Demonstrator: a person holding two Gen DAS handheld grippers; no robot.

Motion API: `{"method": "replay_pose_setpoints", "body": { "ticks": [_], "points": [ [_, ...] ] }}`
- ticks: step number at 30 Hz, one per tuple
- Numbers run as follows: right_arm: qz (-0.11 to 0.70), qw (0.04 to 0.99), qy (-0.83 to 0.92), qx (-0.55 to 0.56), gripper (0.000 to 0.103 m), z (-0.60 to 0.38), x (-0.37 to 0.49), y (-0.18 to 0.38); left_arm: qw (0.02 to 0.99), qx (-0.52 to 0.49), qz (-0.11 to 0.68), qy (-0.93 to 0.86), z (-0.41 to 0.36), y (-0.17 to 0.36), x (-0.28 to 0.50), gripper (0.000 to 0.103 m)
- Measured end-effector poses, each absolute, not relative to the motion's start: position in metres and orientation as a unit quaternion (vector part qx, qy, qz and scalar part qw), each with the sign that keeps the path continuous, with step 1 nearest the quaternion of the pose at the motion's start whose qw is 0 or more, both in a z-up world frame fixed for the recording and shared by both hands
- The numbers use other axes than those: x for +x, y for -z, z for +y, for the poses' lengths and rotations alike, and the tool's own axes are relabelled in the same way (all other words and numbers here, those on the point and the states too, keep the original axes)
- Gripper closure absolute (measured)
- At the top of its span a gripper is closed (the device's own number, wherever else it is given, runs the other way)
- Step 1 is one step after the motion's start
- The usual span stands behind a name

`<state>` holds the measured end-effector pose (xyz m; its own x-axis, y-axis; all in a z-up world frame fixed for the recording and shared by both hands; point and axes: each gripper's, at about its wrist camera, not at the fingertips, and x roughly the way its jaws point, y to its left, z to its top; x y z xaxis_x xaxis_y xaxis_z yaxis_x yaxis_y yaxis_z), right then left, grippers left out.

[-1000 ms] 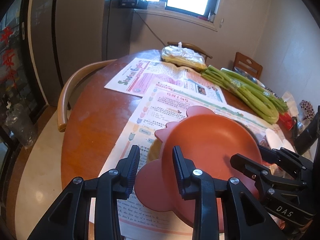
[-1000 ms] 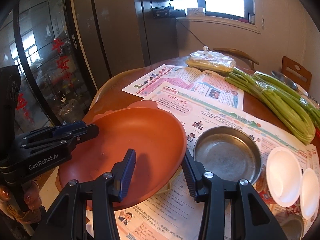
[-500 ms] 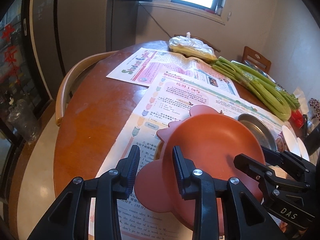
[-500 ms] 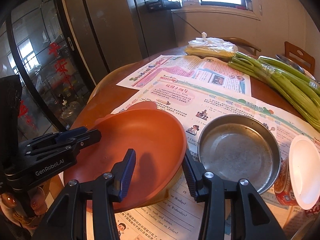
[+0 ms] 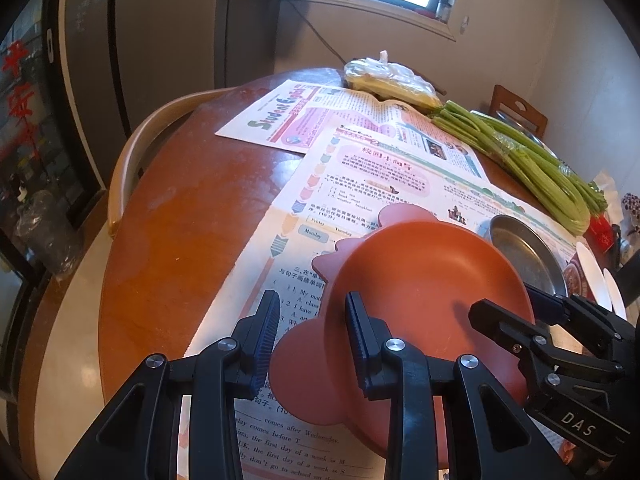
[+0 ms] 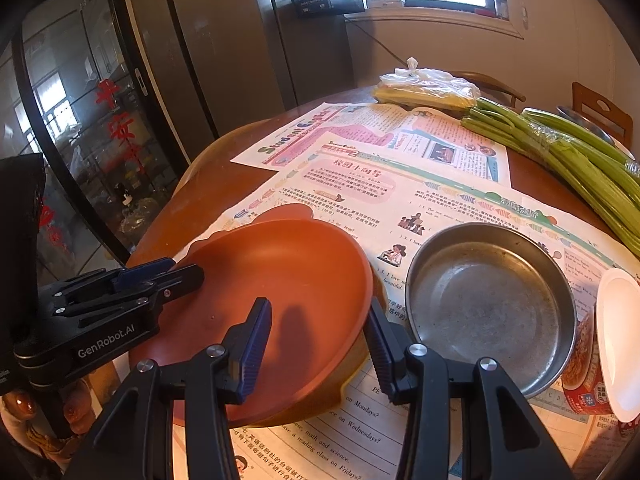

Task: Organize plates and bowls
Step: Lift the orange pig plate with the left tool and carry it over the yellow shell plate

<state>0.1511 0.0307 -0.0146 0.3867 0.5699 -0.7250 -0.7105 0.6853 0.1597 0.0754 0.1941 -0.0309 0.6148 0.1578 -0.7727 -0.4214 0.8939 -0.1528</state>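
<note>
An orange plate with ear-shaped tabs (image 5: 424, 292) lies on newspaper near the table's front edge; it also shows in the right wrist view (image 6: 276, 296). My left gripper (image 5: 312, 320) is open, its jaws straddling the plate's left rim. My right gripper (image 6: 316, 332) is open, its jaws straddling the plate's right rim. A yellow rim shows under the plate. A metal bowl (image 6: 488, 300) sits just right of the plate; it also shows in the left wrist view (image 5: 524, 256).
Newspapers (image 6: 400, 184) cover the round wooden table (image 5: 180, 232). Celery (image 6: 568, 160) and a plastic bag of food (image 6: 424, 88) lie at the back. A white lid on a red tub (image 6: 612, 340) stands at right. A chair back (image 5: 132, 152) curves at the left edge.
Both grippers and the orange plate have shifted slightly forward and lower over the table; the metal bowl appears closer. Jaws stay open around the plate's rims.
</note>
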Motion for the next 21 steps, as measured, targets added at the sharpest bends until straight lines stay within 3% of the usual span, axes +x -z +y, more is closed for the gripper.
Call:
{"method": "replay_pose_setpoints", "body": {
  "ticks": [21],
  "points": [
    [0.395,0.832,-0.381,-0.082,0.056,0.0297,0.1503,0.0196,0.883,-0.163,0.408,-0.163,0.1953,0.036,0.08,0.067]
  ]
}}
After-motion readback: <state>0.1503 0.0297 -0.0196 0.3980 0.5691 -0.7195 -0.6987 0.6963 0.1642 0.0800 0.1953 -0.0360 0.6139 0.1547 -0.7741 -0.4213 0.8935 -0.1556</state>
